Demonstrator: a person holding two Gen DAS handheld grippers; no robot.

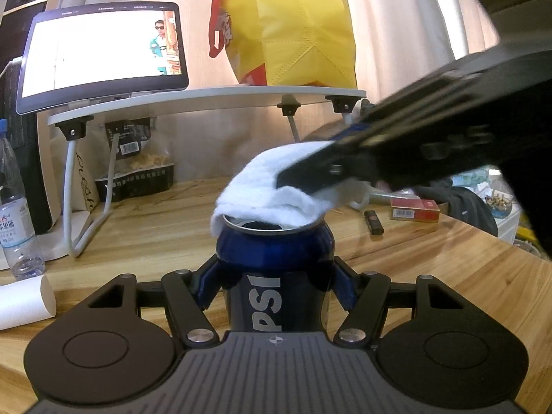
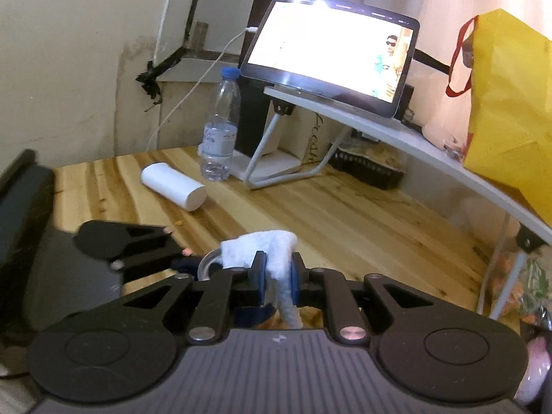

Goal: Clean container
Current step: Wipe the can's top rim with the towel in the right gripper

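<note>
Jaws of the left hand-held gripper (image 1: 276, 283) are clamped on the sides of a blue can (image 1: 275, 258), which stands upright between the blue pads (image 1: 208, 284) just ahead of the left wrist camera, above the wooden tabletop (image 1: 431, 276). On the can's open top lies a white cloth (image 1: 272, 189), draped over the near-left part of the rim and touching it. The right hand-held gripper (image 2: 278, 270) comes in from the right side of the left view, tilted downward, with its tips on the cloth. In the right wrist view its jaws are nearly closed and pinch a fold of that cloth, the rest bunching up in front of the pads and a strip hanging down behind them; part of the can's rim shows just left of the cloth. Farther along the tabletop a white cylinder (image 2: 174, 186) lies on its side, and a clear water bottle (image 2: 220, 124) with a blue cap stands upright near it. To the right in the left view lie a black lighter (image 1: 374, 222) and a red box (image 1: 415, 209), close together. Beyond these stands a white riser shelf (image 1: 207, 101) on thin legs, carrying a lit tablet (image 1: 103, 55) at its left end and a yellow bag (image 1: 289, 31) with red handles at its right. A pale curtain (image 1: 396, 17) hangs behind.
</note>
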